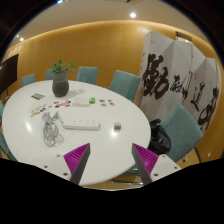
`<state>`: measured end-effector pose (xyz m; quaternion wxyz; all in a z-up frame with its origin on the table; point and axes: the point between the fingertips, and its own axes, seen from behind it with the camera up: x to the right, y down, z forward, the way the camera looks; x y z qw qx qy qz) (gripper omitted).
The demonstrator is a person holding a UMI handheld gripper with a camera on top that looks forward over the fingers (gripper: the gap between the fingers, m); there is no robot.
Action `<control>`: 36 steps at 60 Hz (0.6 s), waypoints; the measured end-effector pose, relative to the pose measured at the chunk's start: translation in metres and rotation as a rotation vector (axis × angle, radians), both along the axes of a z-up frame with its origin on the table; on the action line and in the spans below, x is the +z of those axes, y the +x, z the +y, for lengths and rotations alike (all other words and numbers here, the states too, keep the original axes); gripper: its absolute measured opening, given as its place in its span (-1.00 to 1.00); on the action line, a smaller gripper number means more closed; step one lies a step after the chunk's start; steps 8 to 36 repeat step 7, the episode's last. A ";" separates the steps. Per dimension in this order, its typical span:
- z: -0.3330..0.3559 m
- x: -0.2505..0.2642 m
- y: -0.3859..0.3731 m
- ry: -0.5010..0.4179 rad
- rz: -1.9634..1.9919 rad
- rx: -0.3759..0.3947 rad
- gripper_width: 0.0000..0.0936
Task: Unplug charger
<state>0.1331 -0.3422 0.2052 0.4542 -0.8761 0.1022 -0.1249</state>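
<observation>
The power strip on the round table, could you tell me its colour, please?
White, seen in the gripper view: the power strip lies on the white table, beyond the open claw.

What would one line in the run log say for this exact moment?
stage: approach | claw: open, empty, above table edge | power strip: ahead on table, untouched | charger: not discernible

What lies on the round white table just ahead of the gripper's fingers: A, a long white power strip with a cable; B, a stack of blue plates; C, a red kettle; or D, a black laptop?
A: a long white power strip lies on the round white table beyond the open gripper, with a tangled white cable beside it; no kettle, plates or laptop show.
</observation>
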 end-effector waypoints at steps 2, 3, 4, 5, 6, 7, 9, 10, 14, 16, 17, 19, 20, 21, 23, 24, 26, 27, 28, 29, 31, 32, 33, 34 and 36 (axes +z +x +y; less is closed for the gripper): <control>-0.004 0.002 -0.004 0.001 -0.005 0.001 0.86; -0.006 0.003 -0.005 0.005 -0.008 0.002 0.86; -0.007 0.005 -0.007 0.008 -0.011 0.005 0.86; -0.008 0.006 -0.009 0.009 -0.012 0.007 0.86; -0.009 0.007 -0.009 0.011 -0.012 0.010 0.86; -0.010 0.008 -0.010 0.011 -0.010 0.011 0.85; -0.010 0.008 -0.010 0.011 -0.010 0.011 0.85; -0.010 0.008 -0.010 0.011 -0.010 0.011 0.85; -0.010 0.008 -0.010 0.011 -0.010 0.011 0.85; -0.010 0.008 -0.010 0.011 -0.010 0.011 0.85; -0.010 0.008 -0.010 0.011 -0.010 0.011 0.85; -0.010 0.008 -0.010 0.011 -0.010 0.011 0.85; -0.010 0.008 -0.010 0.011 -0.010 0.011 0.85; -0.010 0.008 -0.010 0.011 -0.010 0.011 0.85; -0.010 0.008 -0.010 0.011 -0.010 0.011 0.85; -0.010 0.008 -0.010 0.011 -0.010 0.011 0.85; -0.010 0.008 -0.010 0.011 -0.010 0.011 0.85; -0.010 0.008 -0.010 0.011 -0.010 0.011 0.85; -0.010 0.008 -0.010 0.011 -0.010 0.011 0.85; -0.010 0.008 -0.010 0.011 -0.010 0.011 0.85; -0.010 0.008 -0.010 0.011 -0.010 0.011 0.85; -0.010 0.008 -0.010 0.011 -0.010 0.011 0.85; -0.010 0.008 -0.010 0.011 -0.010 0.011 0.85; -0.010 0.008 -0.010 0.011 -0.010 0.011 0.85; -0.010 0.008 -0.010 0.011 -0.010 0.011 0.85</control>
